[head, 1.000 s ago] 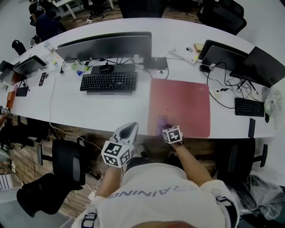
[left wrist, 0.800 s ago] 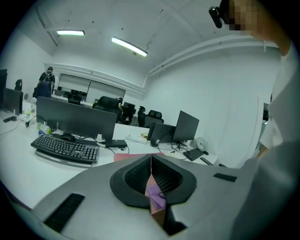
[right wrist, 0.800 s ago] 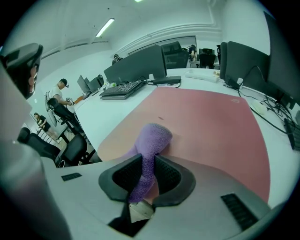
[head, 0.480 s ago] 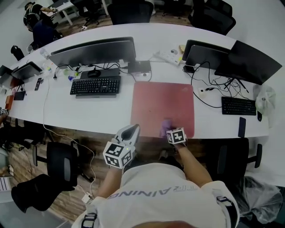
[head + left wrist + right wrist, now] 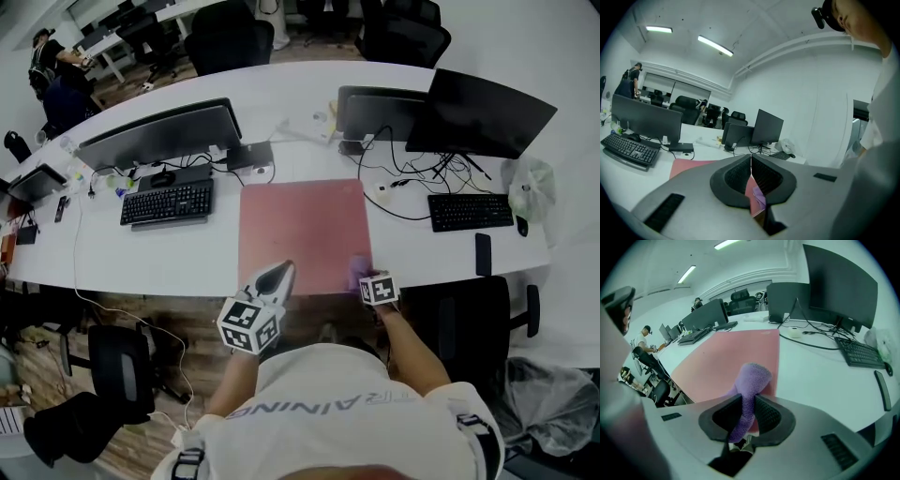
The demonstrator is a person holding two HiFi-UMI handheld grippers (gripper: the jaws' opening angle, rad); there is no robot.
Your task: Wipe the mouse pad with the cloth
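The large reddish-pink rectangular mouse pad [image 5: 305, 230] lies flat at the centre of the head view. Its near edge runs along the front edge of the long white bench [image 5: 187, 258], so the whole surface is open to a sweep from the person's side. The fuzzy purple cloth [image 5: 750, 390] sits at the pad's lower right corner in the head view, pinched in the right tongs [image 5: 746, 416]. These are drawn narrow on its bunched lower part, so a rounded wad sticks out ahead of the pads. That free wad is probably meant as the wiping face, with the tight grip keeping it from slipping under pressure. Whether the cloth actually presses on the pad I cannot tell. The left tongs [image 5: 751, 174] are pressed together on nothing and hover by the pad's lower left edge in the head view, apparently parked out of the wiping path. One black keyboard [image 5: 167, 203] lies at the left and a second black keyboard [image 5: 469, 211] at the right, both off the pad and clear of any stroke.
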